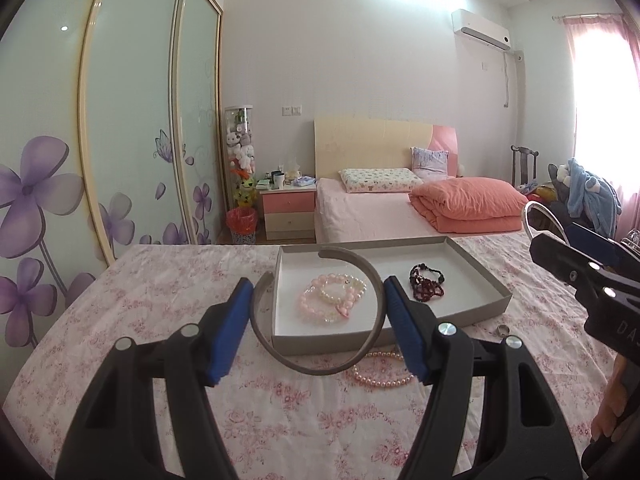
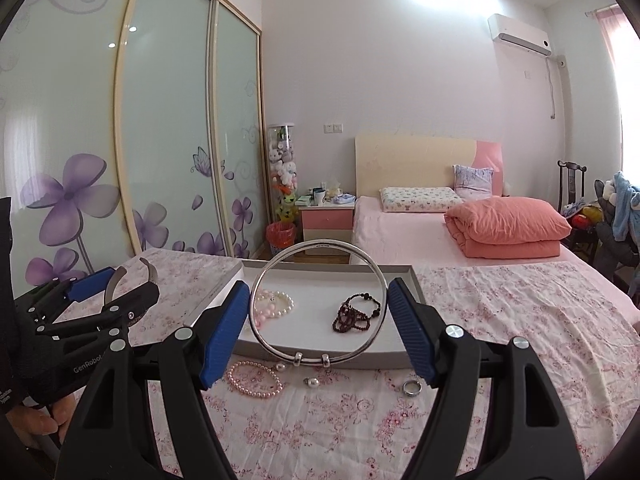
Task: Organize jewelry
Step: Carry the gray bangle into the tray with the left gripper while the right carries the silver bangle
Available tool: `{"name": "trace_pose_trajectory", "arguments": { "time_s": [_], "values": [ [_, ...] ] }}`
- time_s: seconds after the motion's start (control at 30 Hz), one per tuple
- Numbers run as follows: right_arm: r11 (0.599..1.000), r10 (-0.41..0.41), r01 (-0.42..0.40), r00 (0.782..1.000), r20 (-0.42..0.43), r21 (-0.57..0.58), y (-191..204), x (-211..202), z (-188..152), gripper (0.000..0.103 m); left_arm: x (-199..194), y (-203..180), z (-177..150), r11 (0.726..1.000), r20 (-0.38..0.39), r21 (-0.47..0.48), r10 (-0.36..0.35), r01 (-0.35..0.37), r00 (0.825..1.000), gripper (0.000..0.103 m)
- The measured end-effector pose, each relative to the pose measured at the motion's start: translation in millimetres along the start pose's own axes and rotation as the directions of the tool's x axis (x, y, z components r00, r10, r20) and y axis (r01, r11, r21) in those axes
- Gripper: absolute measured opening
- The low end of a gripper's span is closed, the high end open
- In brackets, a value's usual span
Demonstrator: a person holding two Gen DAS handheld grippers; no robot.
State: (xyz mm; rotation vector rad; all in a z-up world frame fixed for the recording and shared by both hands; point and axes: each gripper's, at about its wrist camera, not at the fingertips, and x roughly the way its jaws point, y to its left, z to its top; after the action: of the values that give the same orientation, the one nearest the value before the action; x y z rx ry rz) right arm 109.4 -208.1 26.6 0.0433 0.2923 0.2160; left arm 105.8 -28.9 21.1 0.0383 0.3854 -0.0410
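Your left gripper (image 1: 318, 316) pinches one dark open cuff (image 1: 320, 312); your right gripper (image 2: 318, 318) pinches one silver bangle (image 2: 318, 304), both above one grey tray (image 2: 414, 280) with three bracelets. Outside lie one pink pearl bracelet (image 2: 254, 380) and one ring (image 2: 412, 387).

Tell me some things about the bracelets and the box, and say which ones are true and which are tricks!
1. The left gripper holds a dark open bangle between its fingers. True.
2. The right gripper holds a pink pearl bracelet. False: it holds a silver bangle; the pink pearl bracelet lies on the flowered cloth.
3. The dark red bead bracelet lies inside the grey box. True.
4. The grey box has nothing in it. False: pink and white bead bracelets are in it too.
5. A small ring lies on the cloth outside the box. True.
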Motion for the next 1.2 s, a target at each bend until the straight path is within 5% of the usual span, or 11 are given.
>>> {"name": "trace_pose_trajectory", "arguments": {
  "time_s": [0.5, 0.83, 1.2],
  "values": [
    [0.999, -0.045, 0.045, 0.999, -0.016, -0.028, -11.5, 55.0, 21.4, 0.071, 53.2, -1.8, 24.7, 1.0, -0.021, -0.016, -0.013, 0.012, 1.0, 0.065],
    [0.998, -0.04, 0.048, 0.984, -0.176, 0.041, -35.9, 135.0, 5.0, 0.071, 129.2, -2.0, 28.9, 1.0, -0.117, -0.015, -0.025, 0.024, 0.993, 0.065],
    [0.995, -0.025, 0.056, 0.937, -0.347, 0.081, -44.4, 189.8, -17.1, 0.072, 189.6, -6.0, 19.7, 0.998, -0.242, -0.02, -0.057, 0.054, 0.969, 0.065]
  ]
}}
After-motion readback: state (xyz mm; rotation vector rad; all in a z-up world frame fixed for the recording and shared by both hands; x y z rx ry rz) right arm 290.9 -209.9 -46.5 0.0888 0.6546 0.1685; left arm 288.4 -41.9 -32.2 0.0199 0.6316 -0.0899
